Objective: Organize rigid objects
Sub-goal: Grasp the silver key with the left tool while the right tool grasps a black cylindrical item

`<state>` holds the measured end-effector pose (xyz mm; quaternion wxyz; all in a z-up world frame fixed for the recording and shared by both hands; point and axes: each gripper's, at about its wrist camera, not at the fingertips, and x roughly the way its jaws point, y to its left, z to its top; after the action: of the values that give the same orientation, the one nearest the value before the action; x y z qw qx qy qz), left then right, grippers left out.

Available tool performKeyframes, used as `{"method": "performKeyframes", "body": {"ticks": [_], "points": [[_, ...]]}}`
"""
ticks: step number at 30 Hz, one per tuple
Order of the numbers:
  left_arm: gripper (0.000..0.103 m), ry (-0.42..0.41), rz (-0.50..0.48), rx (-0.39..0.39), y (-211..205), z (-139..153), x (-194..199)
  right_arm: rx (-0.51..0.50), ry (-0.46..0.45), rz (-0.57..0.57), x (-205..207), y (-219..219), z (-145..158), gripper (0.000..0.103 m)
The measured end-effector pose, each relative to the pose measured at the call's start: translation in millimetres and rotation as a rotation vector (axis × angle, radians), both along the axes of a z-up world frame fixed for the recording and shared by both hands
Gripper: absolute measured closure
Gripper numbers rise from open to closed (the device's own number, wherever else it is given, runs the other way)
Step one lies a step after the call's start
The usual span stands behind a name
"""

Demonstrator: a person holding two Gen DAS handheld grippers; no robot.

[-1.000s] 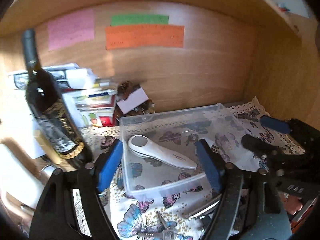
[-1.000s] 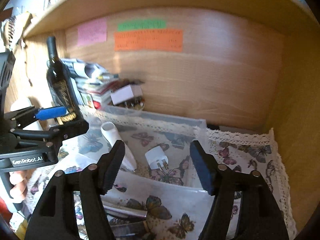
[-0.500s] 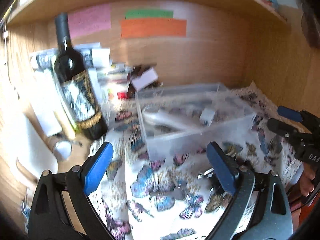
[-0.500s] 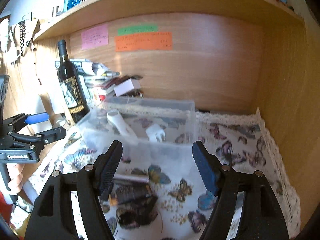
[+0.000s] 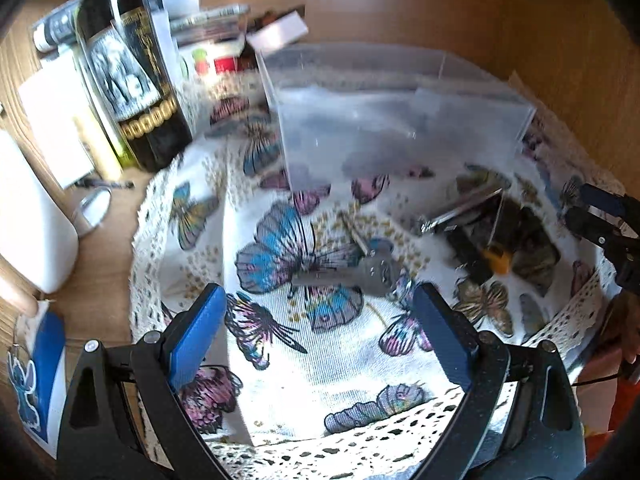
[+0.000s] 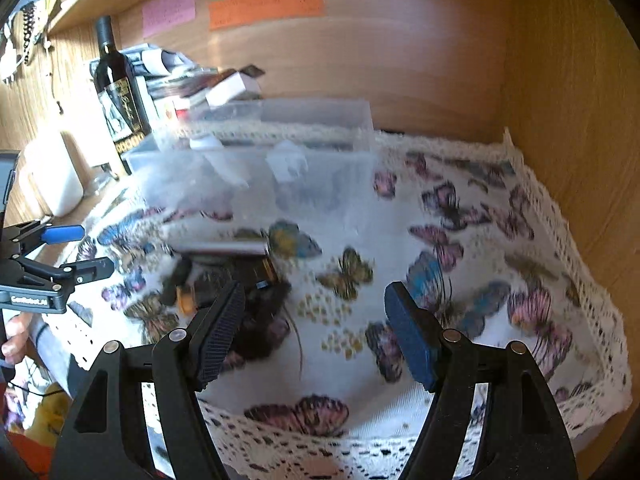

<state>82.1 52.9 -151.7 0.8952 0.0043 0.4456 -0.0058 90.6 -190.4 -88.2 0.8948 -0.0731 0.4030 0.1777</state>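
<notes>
Both the left gripper [image 5: 316, 332] and right gripper [image 6: 312, 328] hang wide open, fingers empty. Reaching for the keys [image 5: 360, 268], I judge, could snag the butterfly cloth [image 5: 352, 360] and drag the clear bin [image 5: 400, 120].

Motion blur smears your clear plastic box [image 5: 400, 120], so what lies inside it reads only as pale shapes [image 6: 286, 164] in your right wrist view. The dark pile [image 6: 240, 284] on the butterfly cloth [image 6: 460, 240] is too blurred to name piece by piece. The wine bottle [image 5: 128, 60] loses its neck to the top edge of your left view. Writing on the orange note [image 6: 266, 6] is too small to read.
</notes>
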Motion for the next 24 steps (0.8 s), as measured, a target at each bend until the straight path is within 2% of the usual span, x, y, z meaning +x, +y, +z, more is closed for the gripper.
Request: {"method": "performKeyframes", "body": {"ticks": [7,10,15,19,21,24], "points": [[0.008,0.020,0.012,-0.005,-5,-6,10,0.037,0.080,0.000,3,-2,-18,0.033],[0.016,0.029,0.005,-0.012,-9,-7,14,0.069,0.108,0.012,6,0,-22,0.035],[0.017,0.029,-0.018,0.015,-21,-12,21,0.071,0.109,0.039,7,8,-20,0.045],[0.017,0.028,-0.007,-0.012,-16,-12,23,0.066,0.138,0.059,13,17,-24,0.057],[0.021,0.022,-0.001,-0.011,-15,-12,22,0.078,0.166,0.065,17,19,-29,0.060],[0.036,0.007,0.001,-0.014,-13,-11,21,0.076,0.162,0.063,18,23,-30,0.066]]}}
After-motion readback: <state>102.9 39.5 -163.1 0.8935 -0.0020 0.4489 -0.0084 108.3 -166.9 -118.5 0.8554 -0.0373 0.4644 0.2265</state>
